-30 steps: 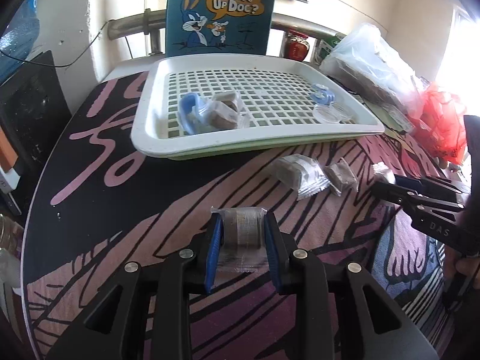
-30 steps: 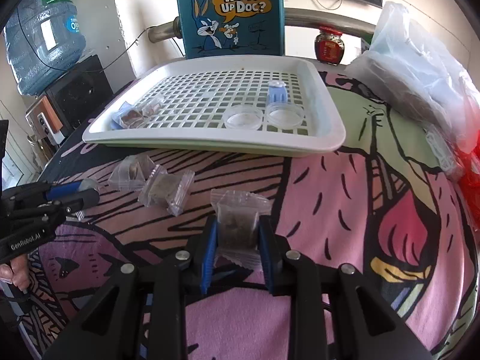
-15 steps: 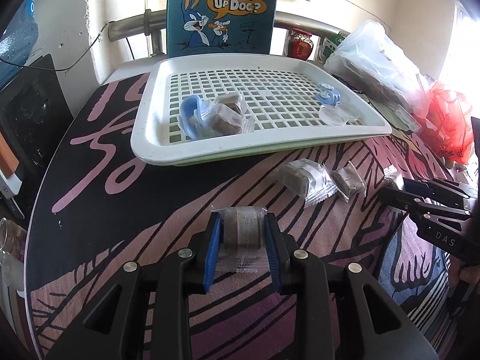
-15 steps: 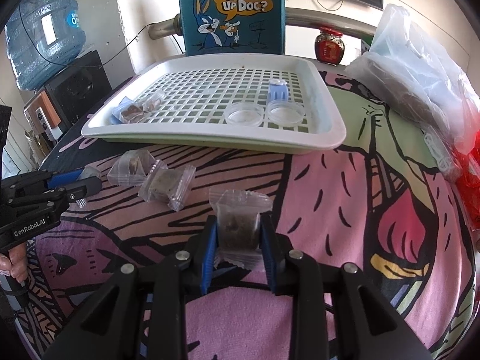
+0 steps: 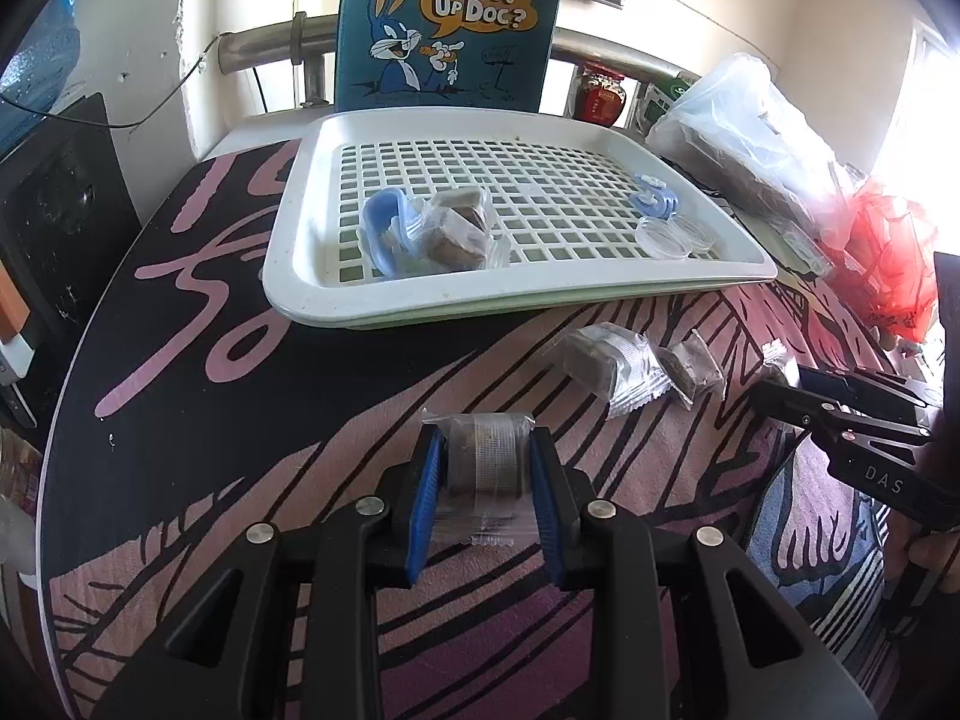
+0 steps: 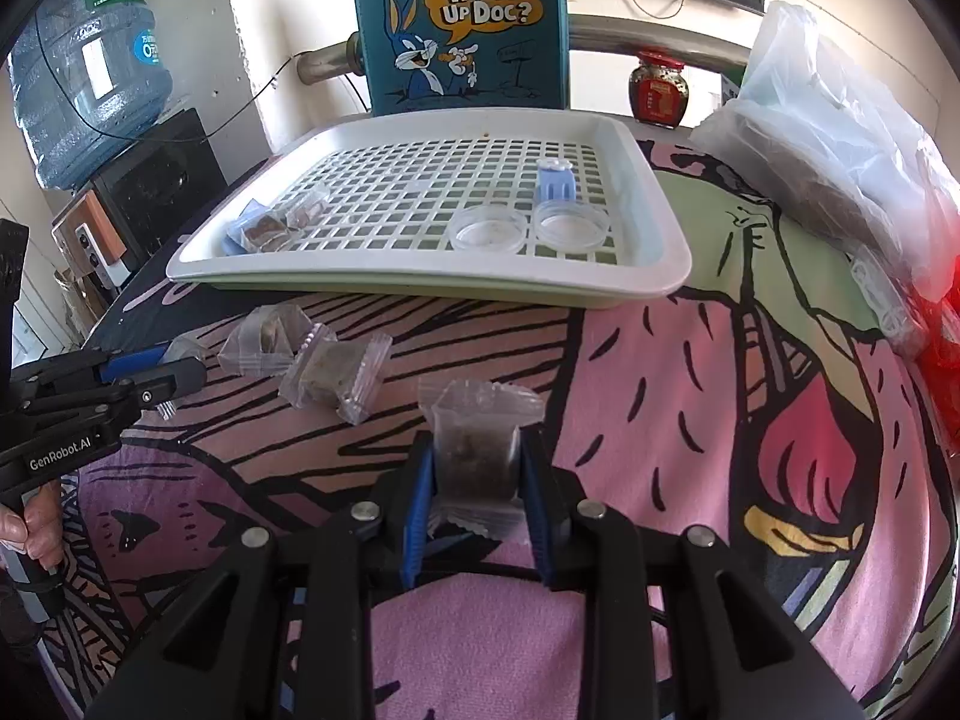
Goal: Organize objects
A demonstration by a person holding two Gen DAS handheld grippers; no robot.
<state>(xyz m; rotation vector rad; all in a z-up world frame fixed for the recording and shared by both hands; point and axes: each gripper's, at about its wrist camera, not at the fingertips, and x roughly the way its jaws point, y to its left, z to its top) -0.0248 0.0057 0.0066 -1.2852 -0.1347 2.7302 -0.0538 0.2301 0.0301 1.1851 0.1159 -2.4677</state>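
Observation:
My left gripper [image 5: 486,444] is shut on a clear-wrapped brown block packet [image 5: 485,462], held just above the patterned tablecloth. My right gripper [image 6: 477,447] is shut on another wrapped brown packet [image 6: 480,414]. Each gripper shows in the other's view: the right gripper [image 5: 780,384] at the right edge, the left gripper [image 6: 180,369] at the left edge. Two loose packets [image 5: 606,360] [image 5: 693,366] lie between them on the cloth. Behind stands a white perforated tray [image 5: 312,300] with wrapped blocks [image 5: 456,234], a blue clip [image 5: 384,228], another blue piece [image 5: 654,201] and two clear round dishes [image 6: 486,231] [image 6: 567,222].
A blue cartoon box [image 5: 444,24] stands behind the tray. A plastic bag [image 5: 750,144] and a red bag [image 5: 888,258] crowd the right side, with a jar [image 6: 657,90] behind. A water bottle [image 6: 90,60] and a black speaker [image 6: 162,192] stand off the table's left.
Both grippers stay shut on their packets and hold almost still; the views have only drifted slightly.

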